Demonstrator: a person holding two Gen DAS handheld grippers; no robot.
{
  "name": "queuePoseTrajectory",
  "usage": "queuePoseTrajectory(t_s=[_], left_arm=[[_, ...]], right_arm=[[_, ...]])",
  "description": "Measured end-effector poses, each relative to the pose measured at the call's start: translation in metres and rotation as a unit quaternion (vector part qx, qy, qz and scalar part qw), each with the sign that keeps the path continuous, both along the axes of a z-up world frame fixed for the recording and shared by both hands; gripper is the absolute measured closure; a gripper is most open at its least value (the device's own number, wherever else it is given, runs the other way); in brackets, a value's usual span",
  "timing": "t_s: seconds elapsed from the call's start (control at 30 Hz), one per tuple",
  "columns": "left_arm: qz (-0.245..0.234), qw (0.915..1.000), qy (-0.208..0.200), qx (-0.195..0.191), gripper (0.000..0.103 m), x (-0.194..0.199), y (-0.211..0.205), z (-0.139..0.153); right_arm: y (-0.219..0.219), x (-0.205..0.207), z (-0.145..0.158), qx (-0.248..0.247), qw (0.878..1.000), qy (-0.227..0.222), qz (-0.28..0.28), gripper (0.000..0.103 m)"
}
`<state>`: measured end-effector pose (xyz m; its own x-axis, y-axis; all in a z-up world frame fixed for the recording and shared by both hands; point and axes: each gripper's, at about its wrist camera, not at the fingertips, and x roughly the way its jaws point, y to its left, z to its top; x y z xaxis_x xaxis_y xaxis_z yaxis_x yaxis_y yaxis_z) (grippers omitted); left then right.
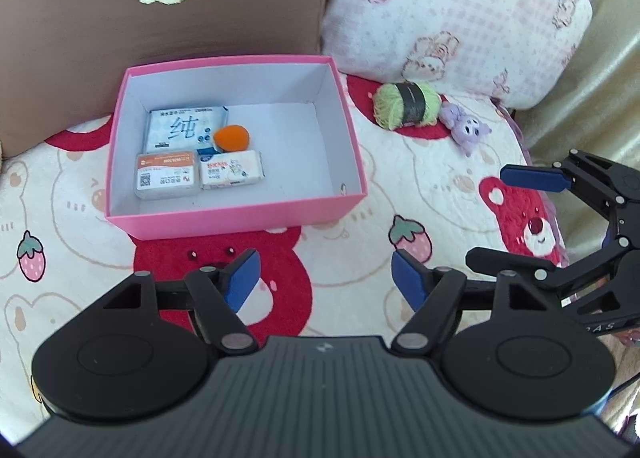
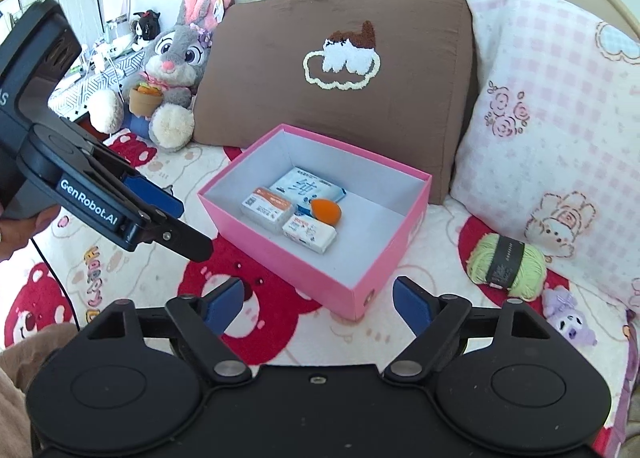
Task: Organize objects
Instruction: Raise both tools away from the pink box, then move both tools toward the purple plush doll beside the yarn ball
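A pink box (image 1: 240,214) (image 2: 280,258) sits on the bed quilt and holds a blue tissue pack (image 1: 180,130), an orange sponge egg (image 1: 232,137) (image 2: 326,211), a small clear case (image 1: 166,176) and a white wipes pack (image 1: 233,175). A green yarn ball (image 1: 406,104) (image 2: 506,260) and a purple plush charm (image 1: 466,128) (image 2: 570,320) lie on the quilt to the box's right. My left gripper (image 1: 324,282) is open and empty, just in front of the box. My right gripper (image 2: 318,302) is open and empty near the box's front corner; it also shows in the left wrist view (image 1: 492,218).
A brown pillow (image 2: 340,70) and a pink checked pillow (image 2: 560,118) stand behind the box. A grey rabbit plush (image 2: 172,70) sits at the back left. The quilt's right edge (image 1: 536,162) drops off beside the yarn.
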<state>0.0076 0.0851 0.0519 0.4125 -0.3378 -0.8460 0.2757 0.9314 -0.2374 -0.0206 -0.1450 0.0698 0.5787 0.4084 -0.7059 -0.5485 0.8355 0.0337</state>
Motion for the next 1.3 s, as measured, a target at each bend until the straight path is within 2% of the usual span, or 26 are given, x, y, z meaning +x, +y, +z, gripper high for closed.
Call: queuePoseTrajectory(t_s=[0.37,0.63,0.8,1.03,1.3], left_arm=[[-0.039,0.9991,0.019,0.002,0.018,-0.018,-0.036,-0.018],[-0.046,0.9988,0.018,0.001,0.008,-0.010,-0.060,-0.036],[-0.044,0.9984,0.032,-0.018,0.003,-0.003,-0.070,-0.044],[-0.063,0.9980,0.002,0.000,0.002,0.006,-0.094,-0.044],[-0.085,0.9961,-0.024,0.000,0.003,0.027,-0.123,-0.047]], right_arm=[[-0.010,-0.031,-0.009,-0.031,0.999,-0.016,0.038,0.013],[-0.030,-0.023,-0.023,-0.030,0.999,0.003,0.011,0.013],[-0.042,-0.022,-0.031,-0.043,0.999,0.005,0.008,0.013],[-0.054,-0.019,-0.037,-0.070,0.998,0.002,-0.002,0.013],[-0.082,-0.006,-0.036,-0.053,0.997,-0.006,-0.050,0.013]])
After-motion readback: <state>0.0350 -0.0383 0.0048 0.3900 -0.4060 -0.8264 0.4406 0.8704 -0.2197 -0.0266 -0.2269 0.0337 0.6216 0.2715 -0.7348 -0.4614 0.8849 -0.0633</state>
